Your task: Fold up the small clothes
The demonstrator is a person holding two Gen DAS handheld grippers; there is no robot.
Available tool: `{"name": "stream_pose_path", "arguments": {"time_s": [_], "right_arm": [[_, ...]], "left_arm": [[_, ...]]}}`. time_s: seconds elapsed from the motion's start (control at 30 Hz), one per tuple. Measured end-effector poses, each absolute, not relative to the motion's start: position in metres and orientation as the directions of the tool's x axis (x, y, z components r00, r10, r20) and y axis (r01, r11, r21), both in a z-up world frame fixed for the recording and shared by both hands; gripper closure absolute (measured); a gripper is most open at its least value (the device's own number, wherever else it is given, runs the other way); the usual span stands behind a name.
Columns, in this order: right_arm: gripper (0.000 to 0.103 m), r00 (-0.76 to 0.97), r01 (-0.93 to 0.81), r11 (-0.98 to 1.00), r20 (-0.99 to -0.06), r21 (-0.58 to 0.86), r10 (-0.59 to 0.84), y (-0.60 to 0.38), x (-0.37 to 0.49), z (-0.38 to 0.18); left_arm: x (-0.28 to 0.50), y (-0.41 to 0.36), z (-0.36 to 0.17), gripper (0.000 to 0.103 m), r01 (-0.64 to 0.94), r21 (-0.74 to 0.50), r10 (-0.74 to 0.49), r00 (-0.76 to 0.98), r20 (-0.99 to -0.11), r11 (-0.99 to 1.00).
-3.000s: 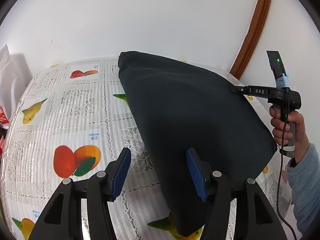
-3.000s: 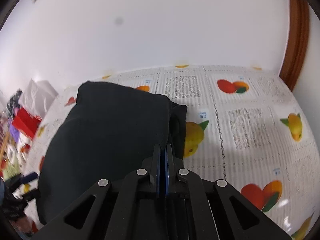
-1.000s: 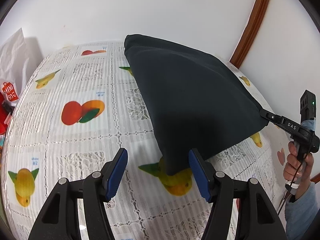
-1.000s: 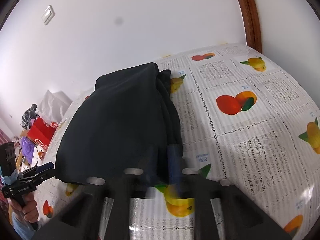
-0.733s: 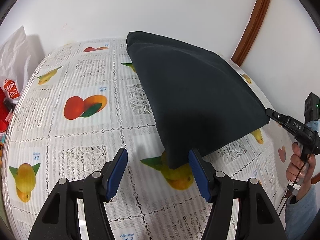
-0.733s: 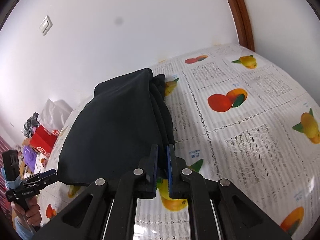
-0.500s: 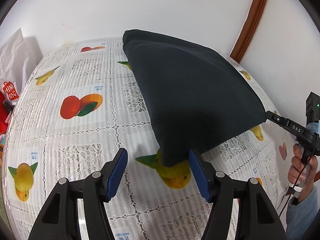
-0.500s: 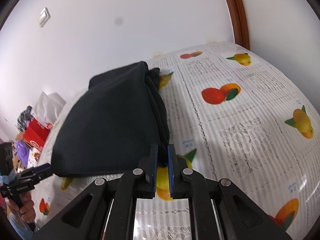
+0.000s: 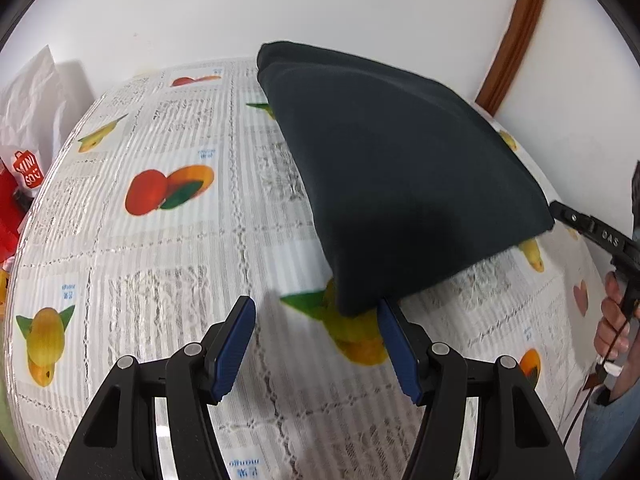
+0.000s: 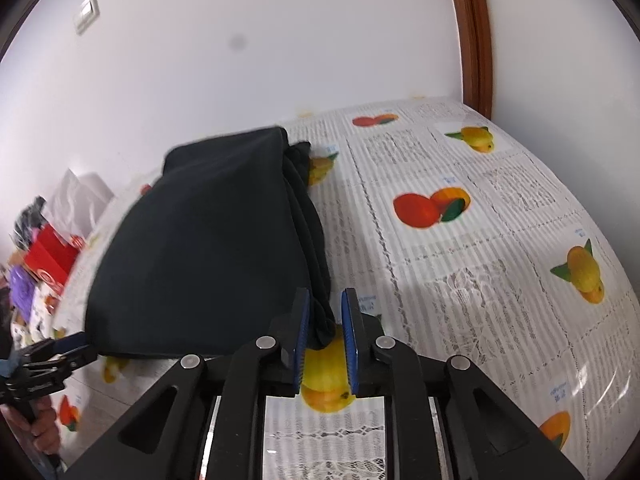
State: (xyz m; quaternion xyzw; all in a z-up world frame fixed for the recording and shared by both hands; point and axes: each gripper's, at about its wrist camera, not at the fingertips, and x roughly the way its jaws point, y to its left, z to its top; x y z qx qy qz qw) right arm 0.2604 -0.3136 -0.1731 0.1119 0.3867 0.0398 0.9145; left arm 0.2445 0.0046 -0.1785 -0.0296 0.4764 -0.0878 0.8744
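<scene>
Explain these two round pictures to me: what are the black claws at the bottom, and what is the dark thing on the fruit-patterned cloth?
No robot here: a person holds a two-finger gripper in each hand, each with a wide-angle camera looking along its fingers. One picture comes from the left gripper, whose blue-padded fingers stand wide apart, holding nothing. The other comes from the right gripper, whose fingers are slightly parted around a corner of the dark garment; I see no firm pinch. That garment is folded black cloth lying on a table with a fruit-print tablecloth. In the left picture you can also see the person's hand holding the other tool.
</scene>
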Motion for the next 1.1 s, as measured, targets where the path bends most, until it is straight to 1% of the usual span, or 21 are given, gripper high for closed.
{"name": "stream_pose_path", "arguments": {"time_s": [0.07, 0.17, 0.33, 0.47, 0.53, 0.6, 0.77, 0.8, 0.9, 0.93, 0.97, 1.03, 1.07, 1.1], "right_arm": [[0.081, 0.692, 0.019, 0.972, -0.705, 0.235, 0.157, -0.315, 0.257, -0.178], [0.076, 0.681, 0.024, 0.972, -0.715, 0.235, 0.156, -0.318, 0.251, -0.181], [0.076, 0.671, 0.045, 0.981, -0.733, 0.189, 0.110, -0.323, 0.242, -0.180], [0.076, 0.673, 0.055, 0.981, -0.733, 0.187, 0.102, -0.327, 0.234, -0.175], [0.071, 0.677, 0.052, 0.980, -0.728, 0.193, 0.108, -0.328, 0.231, -0.170], [0.059, 0.683, 0.047, 0.980, -0.722, 0.194, 0.110, -0.327, 0.227, -0.164], [0.051, 0.702, 0.034, 0.981, -0.704, 0.189, 0.112, -0.315, 0.216, -0.132], [0.048, 0.703, 0.041, 0.984, -0.705, 0.175, 0.096, -0.311, 0.213, -0.123], [0.048, 0.698, 0.065, 0.992, -0.715, 0.104, 0.029, -0.296, 0.204, -0.100], [0.048, 0.709, 0.066, 0.993, -0.705, 0.094, 0.020, -0.292, 0.199, -0.092], [0.048, 0.724, 0.059, 0.994, -0.689, 0.093, 0.022, -0.287, 0.193, -0.082], [0.047, 0.742, 0.042, 0.994, -0.670, 0.101, 0.036, -0.279, 0.181, -0.068], [0.047, 0.749, 0.040, 0.994, -0.661, 0.106, 0.041, -0.275, 0.174, -0.062], [0.042, 0.756, 0.042, 0.993, -0.654, 0.107, 0.038, -0.273, 0.168, -0.057]], "left_arm": [[0.243, 0.003, -0.181, 0.042, 0.132, -0.109, -0.163, 0.528, -0.834, 0.985], [0.246, 0.005, -0.182, 0.042, 0.124, -0.099, -0.151, 0.529, -0.835, 0.987], [0.255, 0.008, -0.183, 0.042, 0.102, -0.096, -0.136, 0.535, -0.834, 0.990], [0.253, 0.013, -0.185, 0.042, 0.078, -0.109, -0.134, 0.533, -0.836, 0.991], [0.247, 0.013, -0.181, 0.042, 0.069, -0.098, -0.119, 0.537, -0.835, 0.993], [0.240, 0.013, -0.175, 0.044, 0.055, -0.086, -0.102, 0.546, -0.832, 0.995], [0.220, 0.011, -0.140, 0.043, 0.032, -0.098, -0.097, 0.605, -0.790, 0.995], [0.215, 0.008, -0.131, 0.043, 0.033, -0.104, -0.101, 0.621, -0.777, 0.994], [0.200, 0.000, -0.104, 0.042, 0.042, -0.108, -0.108, 0.667, -0.737, 0.993], [0.197, -0.003, -0.097, 0.039, 0.042, -0.105, -0.106, 0.677, -0.728, 0.994], [0.190, -0.008, -0.087, 0.033, 0.042, -0.099, -0.100, 0.695, -0.712, 0.994], [0.179, -0.013, -0.075, 0.026, 0.029, -0.078, -0.075, 0.720, -0.690, 0.997], [0.172, -0.016, -0.069, 0.026, 0.020, -0.065, -0.059, 0.731, -0.680, 0.998], [0.167, -0.018, -0.064, 0.025, 0.012, -0.060, -0.050, 0.735, -0.677, 0.998]]}}
